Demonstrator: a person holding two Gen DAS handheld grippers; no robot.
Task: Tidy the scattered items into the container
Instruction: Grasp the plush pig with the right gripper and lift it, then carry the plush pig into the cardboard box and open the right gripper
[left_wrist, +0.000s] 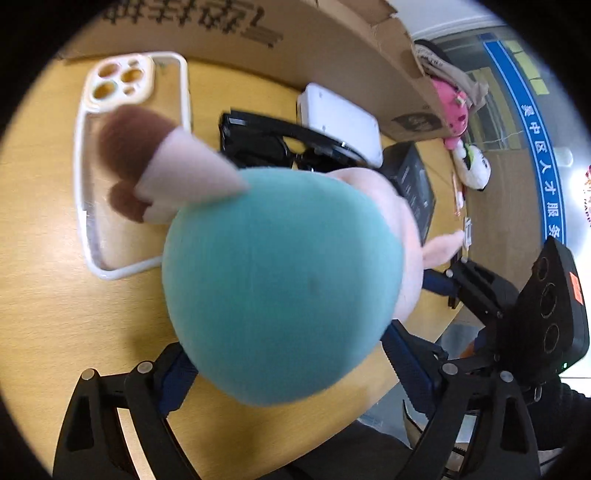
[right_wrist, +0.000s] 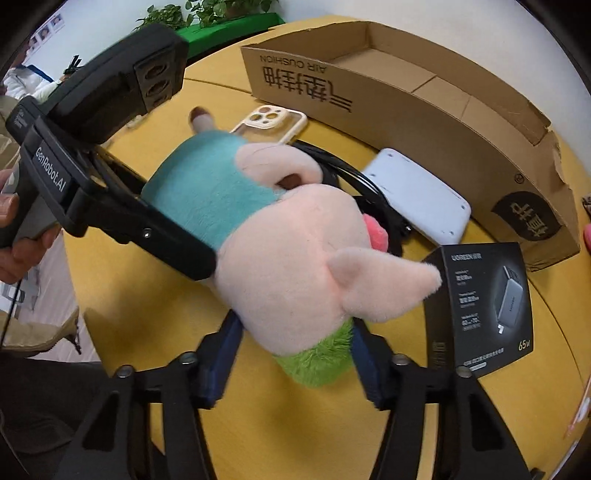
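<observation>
nothing's been boxed yet: cardboard box (right_wrist: 424, 107) at 1 o'clock sits empty. plush pig (right_wrist: 288, 251) is squeezed by both the left gripper (left_wrist: 284, 354) and right gripper (right_wrist: 291, 354), low over the tabletop (right_wrist: 288, 435). phone case (right_wrist: 271, 123), charger box (right_wrist: 480, 306) left.

The left gripper (left_wrist: 288, 354) is spread wide at the lower middle of its view, its pads (left_wrist: 406, 369) pressed against the plush toy (left_wrist: 280, 288). The right gripper (right_wrist: 291, 354) (lower centre) is clamped on it.
</observation>
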